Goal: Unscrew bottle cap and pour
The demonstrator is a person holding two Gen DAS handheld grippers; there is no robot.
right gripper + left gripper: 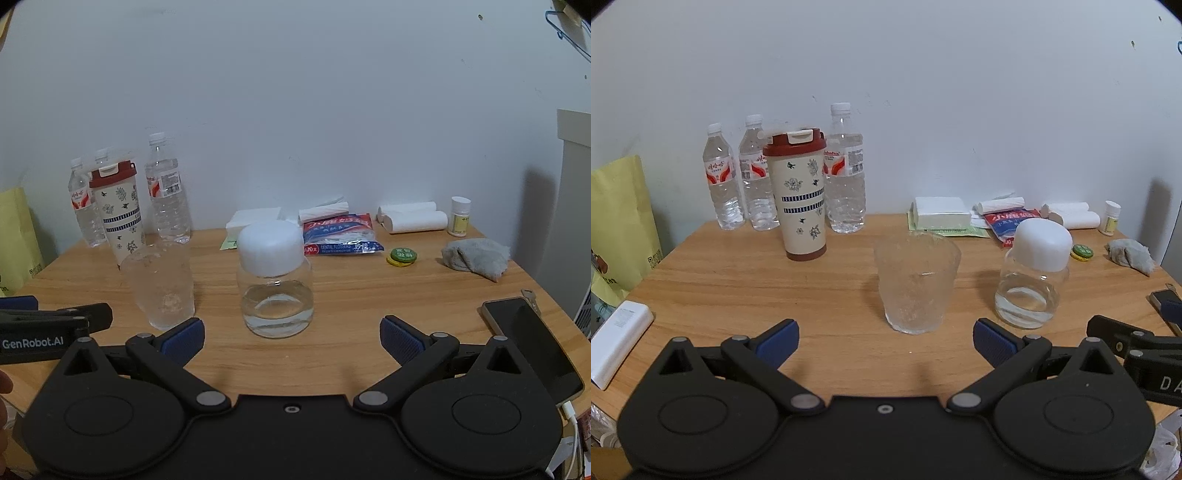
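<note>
A short clear glass bottle (276,295) with a wide white cap (269,248) stands on the wooden table (369,295), a little water in its bottom. It also shows in the left wrist view (1030,291). A frosted glass cup (916,284) stands to its left, upright; it also shows in the right wrist view (160,288). My left gripper (885,341) is open and empty, just in front of the cup. My right gripper (291,338) is open and empty, just in front of the bottle.
At the back left stand three plastic water bottles (846,173) and a red-lidded tumbler (799,195). Tissues (940,212), a floss packet (340,234), paper rolls (413,218), a pill bottle (459,216), a green cap (402,256) and a grey cloth (476,258) lie behind. A phone (532,347) lies right.
</note>
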